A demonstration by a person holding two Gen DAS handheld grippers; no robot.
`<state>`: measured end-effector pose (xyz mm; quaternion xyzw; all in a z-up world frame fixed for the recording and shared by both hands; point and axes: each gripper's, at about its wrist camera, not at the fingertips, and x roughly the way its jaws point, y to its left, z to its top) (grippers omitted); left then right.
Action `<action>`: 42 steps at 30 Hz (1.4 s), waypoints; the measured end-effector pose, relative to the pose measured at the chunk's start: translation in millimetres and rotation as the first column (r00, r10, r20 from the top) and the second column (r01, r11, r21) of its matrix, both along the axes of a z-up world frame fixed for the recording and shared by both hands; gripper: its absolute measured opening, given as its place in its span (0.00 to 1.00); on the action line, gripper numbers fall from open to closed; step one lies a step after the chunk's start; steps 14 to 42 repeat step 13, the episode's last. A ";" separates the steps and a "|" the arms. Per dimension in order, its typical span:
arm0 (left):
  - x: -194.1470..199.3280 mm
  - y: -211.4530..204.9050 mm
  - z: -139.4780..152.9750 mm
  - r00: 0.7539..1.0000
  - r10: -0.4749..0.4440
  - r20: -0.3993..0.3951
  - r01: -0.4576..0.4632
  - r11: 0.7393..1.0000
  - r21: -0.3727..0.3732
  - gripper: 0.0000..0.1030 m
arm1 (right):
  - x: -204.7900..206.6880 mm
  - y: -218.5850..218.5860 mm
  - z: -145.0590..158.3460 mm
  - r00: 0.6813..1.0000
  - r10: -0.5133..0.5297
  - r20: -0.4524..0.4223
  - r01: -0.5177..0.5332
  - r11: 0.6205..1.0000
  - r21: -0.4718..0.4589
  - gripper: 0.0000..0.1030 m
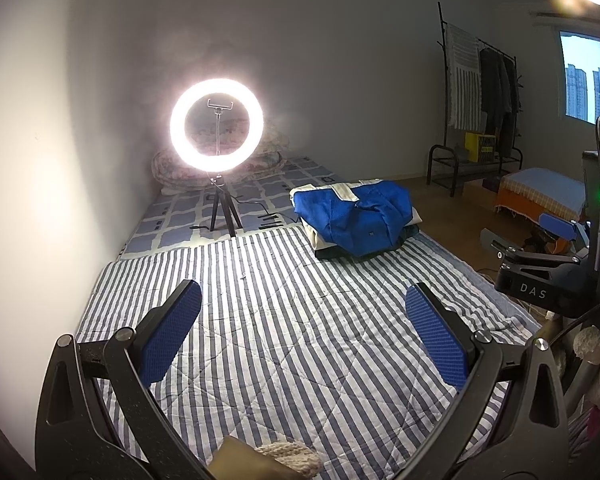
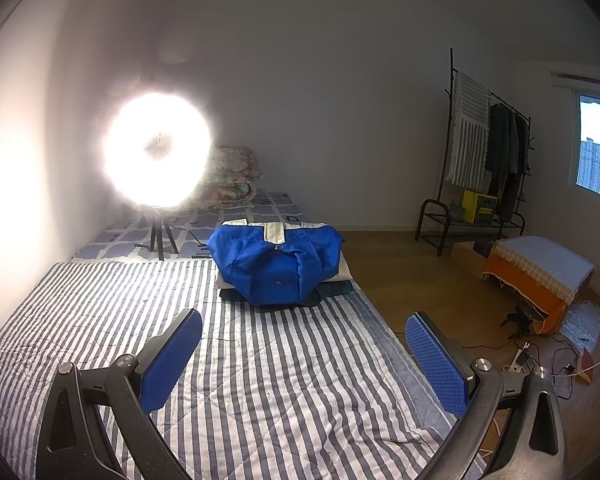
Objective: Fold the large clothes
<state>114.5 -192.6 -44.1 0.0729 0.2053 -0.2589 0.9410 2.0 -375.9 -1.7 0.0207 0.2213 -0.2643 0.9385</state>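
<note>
A blue garment with white trim (image 1: 354, 220) lies folded on top of a small pile of darker and cream clothes at the far right of the striped quilt (image 1: 284, 320). It also shows in the right wrist view (image 2: 278, 266), on the striped quilt (image 2: 220, 360). My left gripper (image 1: 303, 320) is open and empty, held above the quilt well short of the pile. My right gripper (image 2: 304, 344) is open and empty, also above the quilt and short of the pile. The right gripper's body shows at the right edge of the left wrist view (image 1: 548, 276).
A lit ring light on a tripod (image 1: 217, 124) stands at the bed's far left, glaring in both views (image 2: 158, 150). Folded floral bedding (image 2: 230, 178) lies behind it. A clothes rack (image 2: 488, 160), an orange-covered stool (image 2: 536, 272) and floor cables (image 2: 540, 356) are to the right.
</note>
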 end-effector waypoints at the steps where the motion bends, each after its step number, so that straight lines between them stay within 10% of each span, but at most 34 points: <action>1: 0.3 -0.3 -0.3 1.000 -0.001 0.002 0.001 1.000 0.002 1.00 | -0.2 0.9 0.0 1.000 -0.001 0.000 0.001 1.000 0.000 1.00; 42: -6.3 -4.6 -3.8 0.999 -0.013 0.040 0.012 1.000 0.026 1.00 | -0.9 1.8 -0.6 1.000 0.008 -0.004 -0.008 1.000 -0.007 1.00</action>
